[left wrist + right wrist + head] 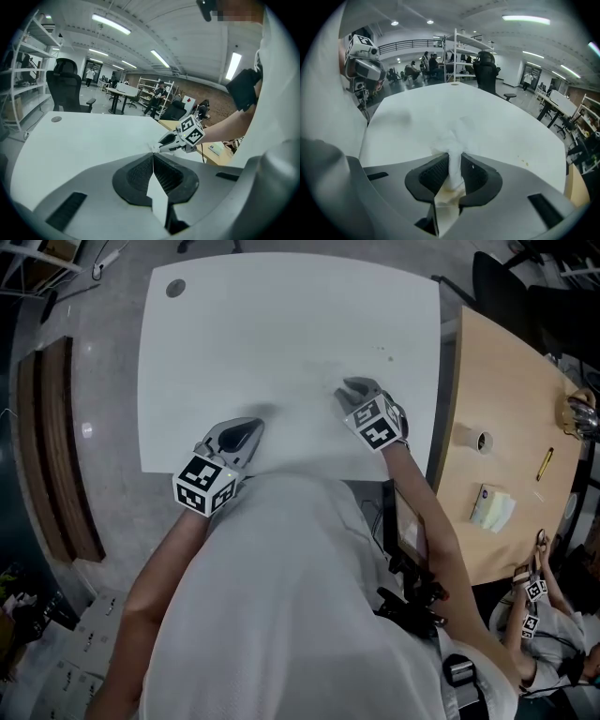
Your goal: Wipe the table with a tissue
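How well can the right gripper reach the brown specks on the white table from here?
Probably yes. The right gripper, shut on the tissue, is over the white table just short of the brown specks, and only bare tabletop shows between them.

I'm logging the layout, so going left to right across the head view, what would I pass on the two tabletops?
Grey cable cap → left gripper → right gripper, clamped on the tissue → tape roll → yellow pen-like item.
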`<state>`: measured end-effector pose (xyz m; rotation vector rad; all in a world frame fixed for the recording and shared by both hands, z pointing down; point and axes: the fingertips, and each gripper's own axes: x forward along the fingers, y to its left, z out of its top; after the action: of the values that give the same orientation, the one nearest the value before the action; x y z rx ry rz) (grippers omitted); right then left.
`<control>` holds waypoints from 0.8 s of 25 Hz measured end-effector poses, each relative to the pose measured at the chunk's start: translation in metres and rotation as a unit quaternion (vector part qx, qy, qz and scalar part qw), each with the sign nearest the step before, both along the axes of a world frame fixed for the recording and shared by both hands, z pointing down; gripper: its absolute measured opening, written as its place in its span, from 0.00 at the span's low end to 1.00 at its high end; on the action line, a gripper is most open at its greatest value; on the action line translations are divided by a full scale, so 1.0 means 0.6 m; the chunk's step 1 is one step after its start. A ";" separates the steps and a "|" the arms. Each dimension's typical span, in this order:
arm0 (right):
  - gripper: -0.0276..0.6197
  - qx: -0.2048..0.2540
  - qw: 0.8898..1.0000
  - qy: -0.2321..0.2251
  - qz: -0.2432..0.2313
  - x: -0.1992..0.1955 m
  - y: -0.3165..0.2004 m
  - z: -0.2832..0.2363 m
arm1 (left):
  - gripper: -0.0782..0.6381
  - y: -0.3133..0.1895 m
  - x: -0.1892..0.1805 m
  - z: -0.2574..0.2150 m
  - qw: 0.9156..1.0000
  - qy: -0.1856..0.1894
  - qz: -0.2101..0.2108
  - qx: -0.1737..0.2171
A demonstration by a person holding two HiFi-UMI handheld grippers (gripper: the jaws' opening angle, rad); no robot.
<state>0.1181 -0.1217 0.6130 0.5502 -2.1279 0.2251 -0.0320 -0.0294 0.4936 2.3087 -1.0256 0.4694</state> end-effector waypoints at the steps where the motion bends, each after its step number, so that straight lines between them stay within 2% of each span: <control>1: 0.13 -0.002 1.000 0.000 0.004 0.002 0.003 -0.004 | 0.12 -0.001 -0.001 0.001 1.000 0.000 0.001 -0.001; 4: 0.17 -0.018 1.000 0.017 -0.002 0.013 0.019 0.003 | 0.12 -0.002 -0.002 0.005 1.000 0.002 0.003 -0.002; 10: 0.15 -0.064 0.996 0.045 -0.033 0.047 0.060 0.021 | 0.12 -0.002 -0.002 0.005 1.000 0.007 0.004 -0.002; 12: 0.14 -0.083 0.995 0.051 -0.011 0.079 0.064 0.020 | 0.12 -0.002 -0.009 0.006 1.000 0.007 0.000 -0.002; 16: 0.14 -0.093 0.989 0.011 0.112 0.149 0.023 -0.005 | 0.12 -0.002 -0.021 0.010 1.000 0.006 -0.005 -0.005; 17: 0.14 -0.096 0.987 0.006 0.129 0.160 0.016 -0.007 | 0.12 -0.001 -0.022 0.011 1.000 0.006 -0.006 -0.006; 18: 0.14 -0.100 0.986 0.007 0.132 0.166 0.014 -0.005 | 0.12 -0.001 -0.021 0.012 1.000 0.007 -0.006 -0.007; 20: 0.14 -0.114 0.987 0.018 0.108 0.162 0.027 0.008 | 0.12 0.000 -0.019 0.012 1.000 0.008 -0.005 -0.007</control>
<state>0.2153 -0.1057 0.6178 0.6422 -1.9734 0.5677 -0.0433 -0.0297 0.5006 2.2903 -1.0236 0.4513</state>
